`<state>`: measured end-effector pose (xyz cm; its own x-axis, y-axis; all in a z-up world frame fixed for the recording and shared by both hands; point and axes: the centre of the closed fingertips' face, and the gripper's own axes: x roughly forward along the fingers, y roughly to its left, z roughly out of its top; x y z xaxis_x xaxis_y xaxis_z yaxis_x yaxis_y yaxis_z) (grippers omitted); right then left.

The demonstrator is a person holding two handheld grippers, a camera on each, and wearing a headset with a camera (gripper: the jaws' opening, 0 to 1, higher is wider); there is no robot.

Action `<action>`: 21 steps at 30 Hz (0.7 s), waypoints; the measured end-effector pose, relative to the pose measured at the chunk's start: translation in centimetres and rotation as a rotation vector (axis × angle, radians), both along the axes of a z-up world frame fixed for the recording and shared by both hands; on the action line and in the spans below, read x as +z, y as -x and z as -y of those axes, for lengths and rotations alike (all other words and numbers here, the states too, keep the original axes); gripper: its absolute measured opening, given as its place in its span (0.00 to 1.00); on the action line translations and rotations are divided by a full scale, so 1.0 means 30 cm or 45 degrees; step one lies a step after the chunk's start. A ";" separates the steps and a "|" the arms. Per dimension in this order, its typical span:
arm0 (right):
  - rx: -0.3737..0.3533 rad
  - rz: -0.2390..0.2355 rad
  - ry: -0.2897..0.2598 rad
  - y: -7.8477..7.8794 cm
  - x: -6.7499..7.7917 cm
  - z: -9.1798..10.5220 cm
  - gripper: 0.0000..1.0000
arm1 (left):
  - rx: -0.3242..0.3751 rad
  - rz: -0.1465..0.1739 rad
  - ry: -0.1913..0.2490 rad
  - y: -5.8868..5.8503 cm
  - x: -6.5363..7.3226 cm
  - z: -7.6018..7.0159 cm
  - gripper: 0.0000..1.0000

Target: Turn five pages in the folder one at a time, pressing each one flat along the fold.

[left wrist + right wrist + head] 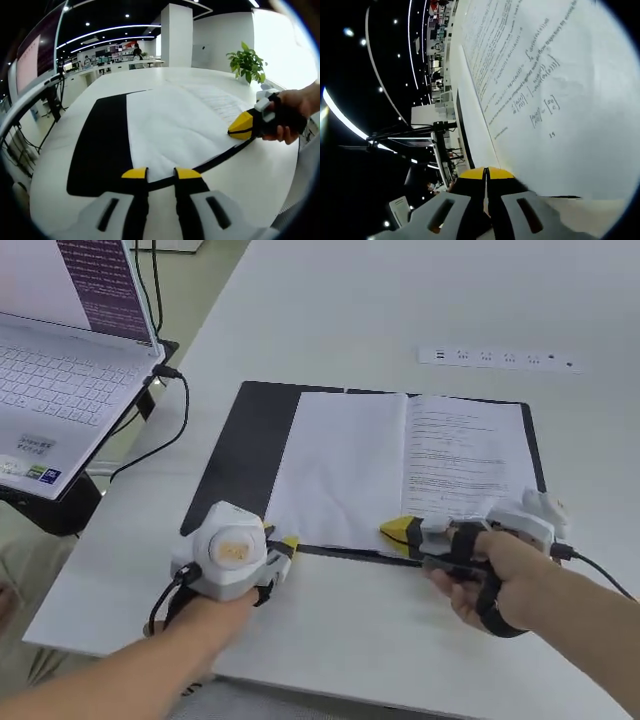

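An open folder (250, 440) with a black cover is lying flat on a white bench (400, 300). Its left page (345, 470) is showing blank white, and its right page (465, 455) is showing printed text, with the number 15 at the foot in the right gripper view.

A person is holding a tool in each hand at the folder's near edge. The left tool (285, 545) is sitting by the near edge of the blank page. In the left gripper view its two yellow-tipped jaws are standing a little apart, with nothing between them, and are pointing across the folder.

The right tool (397, 531) is sitting at the folder's near edge, close to the fold, with the person's right hand (500, 575) wrapping around its handle. In the right gripper view its jaws are pressing together at the foot of the printed page. I cannot tell whether a sheet is caught between them.

Left of the folder, a laptop (60, 370) is standing open with a black cable (170, 430) plugged into its side. Beyond the folder's far edge, a white power strip (500, 359) is lying on the bench. Far beyond the folder, a potted plant (246, 62) is standing.
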<state>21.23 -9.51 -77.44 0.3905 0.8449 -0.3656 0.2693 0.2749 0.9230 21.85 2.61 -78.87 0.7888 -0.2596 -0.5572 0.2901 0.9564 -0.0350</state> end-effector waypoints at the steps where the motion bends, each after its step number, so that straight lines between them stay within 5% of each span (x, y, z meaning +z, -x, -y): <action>1: -0.003 -0.005 -0.006 0.010 0.000 0.001 0.00 | 0.000 0.000 -0.002 0.000 0.000 0.000 0.18; 6: 0.015 -0.034 -0.017 0.078 -0.013 0.018 0.00 | 0.005 -0.011 0.000 0.000 0.000 -0.001 0.18; 10: 0.002 -0.005 -0.044 0.123 0.028 0.041 0.00 | 0.012 -0.035 0.047 -0.001 0.005 0.006 0.21; 17: -0.085 0.273 0.118 0.130 0.159 0.133 0.00 | 0.003 -0.061 0.060 0.024 0.053 0.021 0.23; 21: -0.113 0.570 0.399 0.130 0.261 0.251 0.00 | 0.011 -0.022 0.103 0.052 0.156 0.026 0.29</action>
